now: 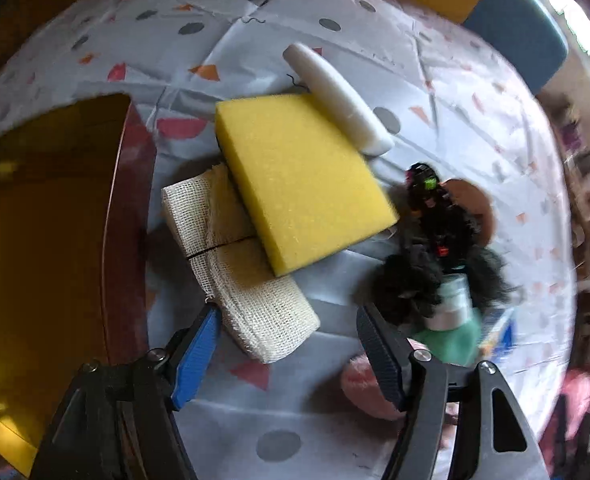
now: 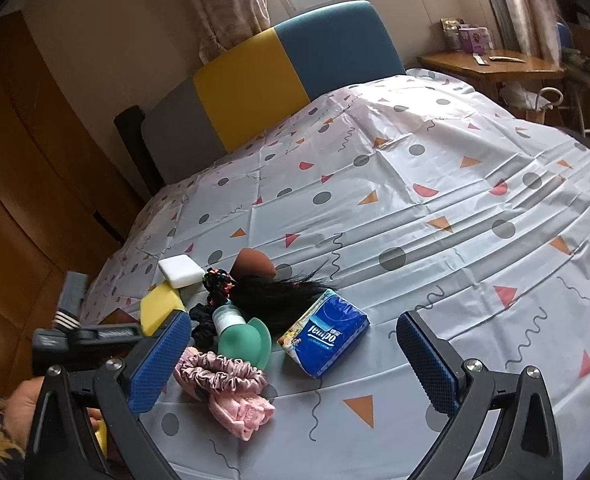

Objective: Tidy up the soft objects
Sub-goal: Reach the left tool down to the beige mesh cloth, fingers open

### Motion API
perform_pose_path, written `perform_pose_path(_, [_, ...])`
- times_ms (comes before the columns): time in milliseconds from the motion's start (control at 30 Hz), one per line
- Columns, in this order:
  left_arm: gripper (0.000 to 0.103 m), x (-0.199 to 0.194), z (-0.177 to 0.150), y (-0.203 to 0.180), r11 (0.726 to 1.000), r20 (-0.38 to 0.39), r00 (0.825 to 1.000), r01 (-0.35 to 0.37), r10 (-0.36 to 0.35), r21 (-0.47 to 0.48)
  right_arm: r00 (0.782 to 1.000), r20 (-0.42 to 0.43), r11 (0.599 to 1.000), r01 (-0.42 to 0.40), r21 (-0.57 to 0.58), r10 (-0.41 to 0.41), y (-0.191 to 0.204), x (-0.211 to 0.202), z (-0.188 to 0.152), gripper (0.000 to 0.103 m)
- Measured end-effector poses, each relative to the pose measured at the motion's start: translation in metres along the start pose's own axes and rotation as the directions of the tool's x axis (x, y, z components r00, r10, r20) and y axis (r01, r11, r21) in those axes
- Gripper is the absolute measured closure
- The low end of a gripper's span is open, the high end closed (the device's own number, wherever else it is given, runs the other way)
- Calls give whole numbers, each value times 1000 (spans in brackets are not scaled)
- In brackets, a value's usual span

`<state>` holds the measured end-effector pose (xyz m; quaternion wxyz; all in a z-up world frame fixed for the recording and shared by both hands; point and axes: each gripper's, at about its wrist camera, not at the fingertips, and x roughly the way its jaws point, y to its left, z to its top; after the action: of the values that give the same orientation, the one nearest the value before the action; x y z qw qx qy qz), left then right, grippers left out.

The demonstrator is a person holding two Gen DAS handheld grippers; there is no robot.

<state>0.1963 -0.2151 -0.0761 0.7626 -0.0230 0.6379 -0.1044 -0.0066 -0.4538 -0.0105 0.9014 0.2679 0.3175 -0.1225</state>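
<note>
In the left wrist view a yellow sponge [image 1: 299,180] lies partly on a folded cream gauze cloth [image 1: 247,276], with a white foam block [image 1: 339,98] leaning on its far edge. My left gripper [image 1: 291,344] is open and empty, just short of the gauze. To the right lie black hair pieces [image 1: 427,272], a green bottle [image 1: 451,320] and a pink scrunchie [image 1: 367,384]. In the right wrist view my right gripper [image 2: 291,352] is open and empty, above the pink scrunchie [image 2: 219,376], a blue tissue pack [image 2: 323,332], the green bottle [image 2: 241,332], black hair [image 2: 279,292], yellow sponge [image 2: 159,308] and white block [image 2: 181,270].
A patterned cloth [image 2: 435,220] covers the table. A brown sponge [image 2: 251,266] lies behind the pile. The table's left edge drops to a wooden floor [image 1: 43,240]. A yellow and blue chair back [image 2: 295,68] stands at the far edge. A wooden side table [image 2: 491,64] is at the far right.
</note>
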Motion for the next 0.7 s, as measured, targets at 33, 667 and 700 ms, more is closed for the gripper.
perform_pose_path(33, [34, 2, 0, -3, 999, 5, 1000, -29, 29, 21, 1000, 2, 1000, -2, 5, 2, -1, -1, 0, 0])
perform_pose_path(667, [64, -26, -55, 4, 972, -7, 978, 210, -210, 103, 1000, -19, 998, 13, 60, -12, -13, 3, 0, 0])
perform_pose_path(700, [63, -33, -45, 6, 979, 24, 984, 174, -178, 106, 1000, -20, 998, 13, 57, -12, -12, 3, 0, 0])
